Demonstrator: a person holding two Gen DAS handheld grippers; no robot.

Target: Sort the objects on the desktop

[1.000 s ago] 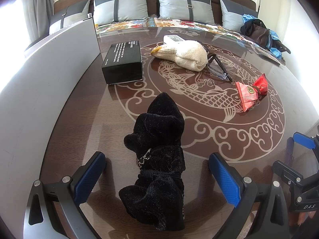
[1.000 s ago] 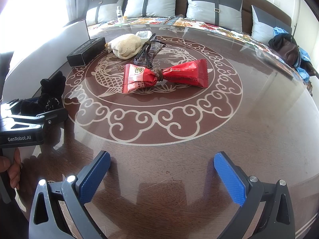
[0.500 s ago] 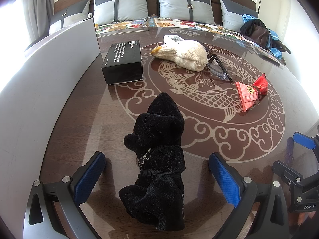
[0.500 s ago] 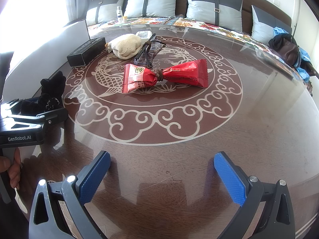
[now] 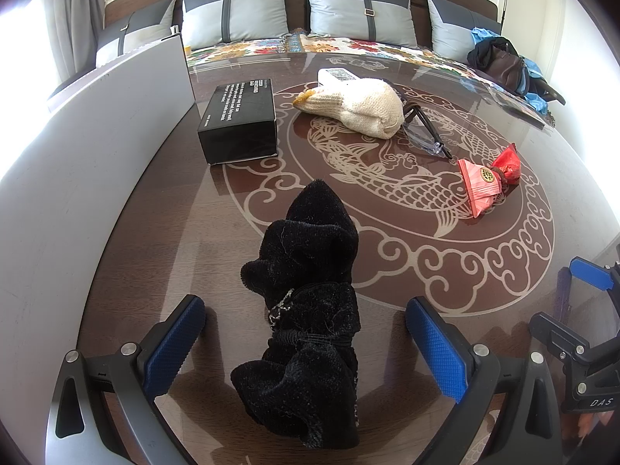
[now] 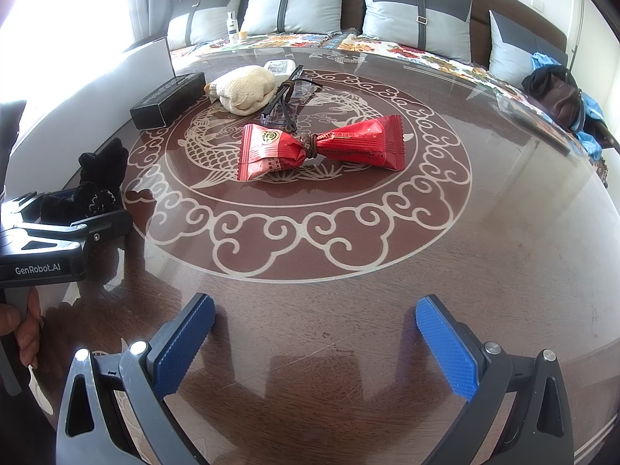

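A black velvet pouch (image 5: 306, 302) lies on the glass table between the fingers of my open left gripper (image 5: 306, 345); it also shows in the right wrist view (image 6: 97, 186). Further off lie a black box (image 5: 238, 122), a cream knitted glove (image 5: 360, 104), clear glasses (image 5: 424, 131) and a red snack packet (image 5: 488, 182). My right gripper (image 6: 314, 348) is open and empty, low over the table, with the red snack packet (image 6: 321, 147) well ahead of it. The left gripper's body (image 6: 50, 240) shows at the left of the right wrist view.
A white upright board (image 5: 77, 155) runs along the table's left side. A white remote (image 5: 337, 75) lies behind the glove. A sofa with grey cushions (image 5: 236, 19) stands behind the table, with a dark bag (image 5: 500, 64) at its right end.
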